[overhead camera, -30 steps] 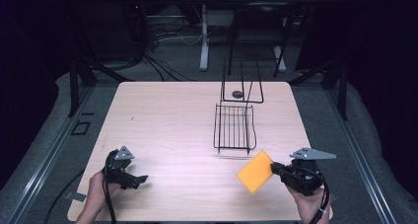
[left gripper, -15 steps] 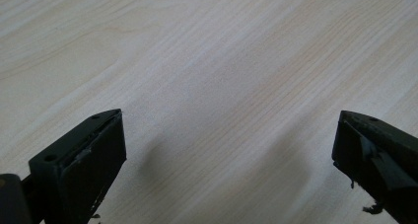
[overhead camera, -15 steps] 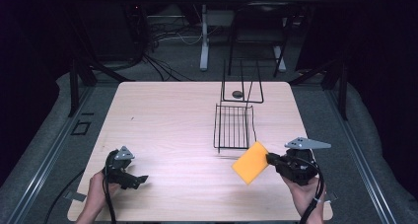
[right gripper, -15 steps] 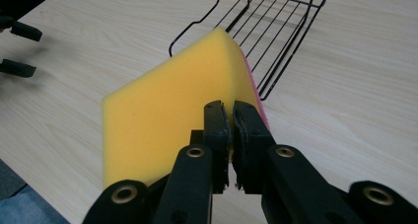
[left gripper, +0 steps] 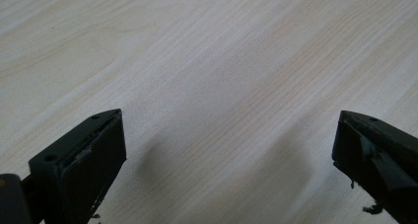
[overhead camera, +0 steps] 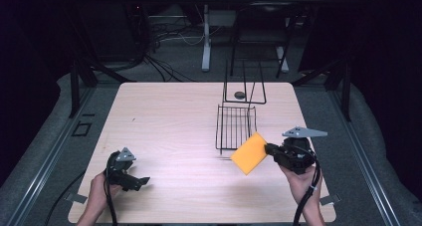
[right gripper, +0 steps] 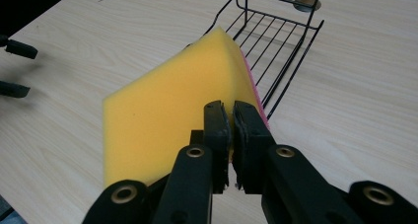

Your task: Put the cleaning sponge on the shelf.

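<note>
A yellow sponge (overhead camera: 250, 153) with a pink backing hangs tilted above the table, just in front of the black wire rack (overhead camera: 235, 128). My right gripper (overhead camera: 268, 149) is shut on the sponge's right edge. In the right gripper view the jaws (right gripper: 230, 110) pinch the sponge (right gripper: 167, 115) thin, and the rack (right gripper: 281, 41) lies right behind it. My left gripper (overhead camera: 142, 182) rests low at the table's front left. In the left gripper view it (left gripper: 229, 150) stands open over bare wood.
The light wooden table (overhead camera: 169, 116) has a small dark disc (overhead camera: 240, 94) behind the rack's upright wire frame. In the right gripper view the left gripper's fingertips (right gripper: 12, 68) show at the far left edge. Dark floor and cables surround the table.
My right gripper has carried the sponge left and a little up, closer to the rack's front edge. The left gripper has stayed put.
</note>
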`<state>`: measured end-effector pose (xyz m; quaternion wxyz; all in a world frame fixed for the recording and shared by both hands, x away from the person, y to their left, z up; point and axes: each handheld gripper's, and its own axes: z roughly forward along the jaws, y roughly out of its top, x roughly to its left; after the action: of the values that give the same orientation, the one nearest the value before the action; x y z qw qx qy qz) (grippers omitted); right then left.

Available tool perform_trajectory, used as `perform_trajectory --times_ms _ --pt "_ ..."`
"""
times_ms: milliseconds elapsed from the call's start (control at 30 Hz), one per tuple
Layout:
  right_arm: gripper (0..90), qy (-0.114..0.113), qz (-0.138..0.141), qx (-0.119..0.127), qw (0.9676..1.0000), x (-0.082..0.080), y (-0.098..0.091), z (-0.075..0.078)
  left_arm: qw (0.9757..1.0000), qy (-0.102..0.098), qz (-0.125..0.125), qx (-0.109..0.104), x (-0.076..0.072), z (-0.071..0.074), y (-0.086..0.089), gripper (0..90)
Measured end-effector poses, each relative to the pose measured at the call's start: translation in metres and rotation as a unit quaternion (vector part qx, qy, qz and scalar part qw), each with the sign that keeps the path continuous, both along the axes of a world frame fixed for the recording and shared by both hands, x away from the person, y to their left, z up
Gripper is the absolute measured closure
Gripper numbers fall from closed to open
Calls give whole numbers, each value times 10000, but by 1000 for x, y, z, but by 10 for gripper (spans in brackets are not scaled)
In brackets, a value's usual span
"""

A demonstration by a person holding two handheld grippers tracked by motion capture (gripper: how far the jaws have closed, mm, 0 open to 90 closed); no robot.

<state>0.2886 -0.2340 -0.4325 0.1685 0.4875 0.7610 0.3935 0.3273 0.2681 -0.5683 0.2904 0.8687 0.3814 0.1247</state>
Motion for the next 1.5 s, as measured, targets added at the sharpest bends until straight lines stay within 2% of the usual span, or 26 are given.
perform_trajectory --times_ms 833,1200,1500 --pt "847 -132 -20 14 9999 24 13 8 10000 -1 -8 -21 -1 1 0 0" --pt "851 -138 -30 -4 9999 35 21 5 10000 -35 6 -23 -1 0 -1 0" --pt "856 -117 -109 151 9998 46 24 -1 10000 -36 3 -33 0 0 0 0"
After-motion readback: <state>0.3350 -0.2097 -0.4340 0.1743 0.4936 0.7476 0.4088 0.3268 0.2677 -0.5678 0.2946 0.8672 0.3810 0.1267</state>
